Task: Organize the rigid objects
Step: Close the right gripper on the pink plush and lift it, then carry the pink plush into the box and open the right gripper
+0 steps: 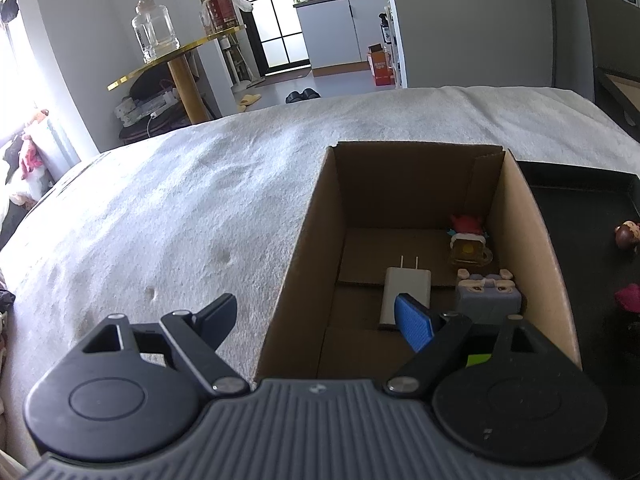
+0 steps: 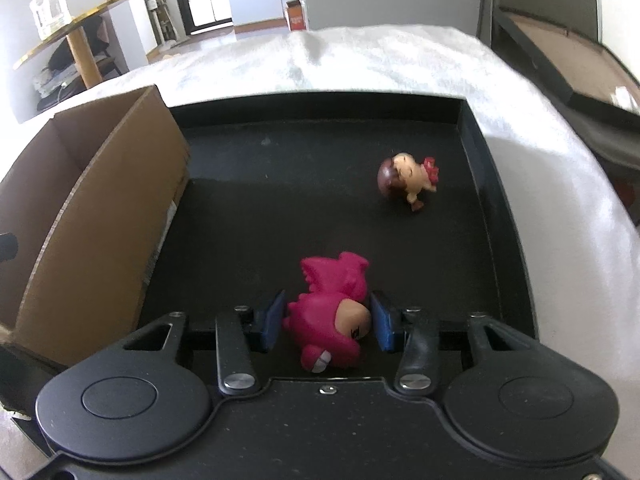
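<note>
Pink figurine (image 2: 330, 320) lies on its side at the near edge of the black tray (image 2: 472, 168), head toward the camera, squarely between the blue pads (image 2: 272, 322) of the right hand-held gripper (image 2: 326, 322). Pads sit tight against both flanks of the toy; gripper reads as clenched on it. Toy still rests on the tray floor.

Second figurine (image 2: 408, 180), brown hair with a red bow, lies tipped over farther back on the tray, toward its right wall, well apart from the pink one.

Cardboard box (image 1: 520, 216) stands open just left of the tray, its side wall touching or nearly touching the tray's edge. Both sit on a surface covered in white textured cloth (image 1: 180, 208); whether bed or bench, cannot tell.

Inside the box, seen from the left wrist view:
- white plug adapter (image 1: 404, 292), flat on the floor, prongs pointing away
- grey-blue block toy (image 1: 488, 298) with small faces on top, in the near right corner
- red-topped figurine with a yellow mug (image 1: 470, 240), behind the block toy against the right wall

Left hand-held gripper (image 1: 320, 316) hangs over the box's near left corner, released, jaws wide. One finger (image 1: 218, 318) is outside the box over the cloth, the other, blue-padded, is inside above the adapter. Nothing between them.

Background: round gold-edged side table (image 1: 176, 56) carrying a clear glass jar (image 1: 154, 32).
</note>
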Tool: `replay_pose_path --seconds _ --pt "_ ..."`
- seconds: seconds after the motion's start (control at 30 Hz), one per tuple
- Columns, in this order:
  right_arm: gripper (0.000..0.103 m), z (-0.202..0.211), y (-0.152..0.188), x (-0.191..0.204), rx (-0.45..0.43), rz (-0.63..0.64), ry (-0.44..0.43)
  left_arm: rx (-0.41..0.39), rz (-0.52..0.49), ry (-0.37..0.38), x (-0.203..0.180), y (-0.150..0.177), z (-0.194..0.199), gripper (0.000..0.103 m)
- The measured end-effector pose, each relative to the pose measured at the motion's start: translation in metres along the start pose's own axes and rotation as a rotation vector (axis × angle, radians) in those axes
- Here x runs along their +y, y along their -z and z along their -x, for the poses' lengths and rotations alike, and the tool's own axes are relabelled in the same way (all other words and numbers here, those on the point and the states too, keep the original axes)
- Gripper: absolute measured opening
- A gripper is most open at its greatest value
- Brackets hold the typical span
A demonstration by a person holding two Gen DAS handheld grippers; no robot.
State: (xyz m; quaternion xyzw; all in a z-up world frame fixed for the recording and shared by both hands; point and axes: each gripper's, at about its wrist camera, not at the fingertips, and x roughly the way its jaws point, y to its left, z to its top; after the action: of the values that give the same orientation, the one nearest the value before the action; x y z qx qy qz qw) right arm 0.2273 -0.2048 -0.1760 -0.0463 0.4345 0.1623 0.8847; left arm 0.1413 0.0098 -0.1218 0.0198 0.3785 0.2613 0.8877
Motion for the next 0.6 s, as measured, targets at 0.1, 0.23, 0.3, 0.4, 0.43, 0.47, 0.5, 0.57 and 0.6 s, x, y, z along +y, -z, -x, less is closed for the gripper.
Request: replay_pose_path --seconds 0.1,0.23,0.3,0.4,0.43,0.47,0.5,0.57,0.6 --pt "0.045 0.007 -0.002 0.002 -0.02 0.012 0.0 -0.001 0.001 0.003 0.0 0.001 0.0 0.085" --pt "0.045 0.013 -0.006 0.004 -0.041 0.012 -0.009 -0.001 0.006 0.002 0.001 0.001 0.001 0.085" --pt "0.045 0.017 -0.009 0.006 -0.053 0.014 -0.017 -0.003 0.009 0.003 0.002 0.0 0.002 0.085" --pt "0.045 0.021 -0.014 0.01 -0.072 0.021 -0.028 -0.007 0.016 0.004 0.004 0.0 0.003 0.085" --pt "0.045 0.023 -0.015 0.012 -0.077 0.023 -0.032 -0.008 0.019 0.006 0.005 0.001 0.003 0.085" --pt "0.045 0.025 -0.017 0.014 -0.085 0.026 -0.038 -0.008 0.021 0.008 0.005 0.001 0.003 0.085" --pt "0.045 0.026 -0.018 0.017 -0.09 0.03 -0.042 -0.008 0.022 0.009 0.006 0.001 0.003 0.085" --pt "0.045 0.027 -0.02 0.02 -0.099 0.037 -0.047 -0.01 0.025 0.013 0.006 0.001 0.003 0.085" --pt "0.045 0.028 -0.021 0.023 -0.104 0.04 -0.05 -0.011 0.028 0.016 0.007 0.001 0.003 0.085"
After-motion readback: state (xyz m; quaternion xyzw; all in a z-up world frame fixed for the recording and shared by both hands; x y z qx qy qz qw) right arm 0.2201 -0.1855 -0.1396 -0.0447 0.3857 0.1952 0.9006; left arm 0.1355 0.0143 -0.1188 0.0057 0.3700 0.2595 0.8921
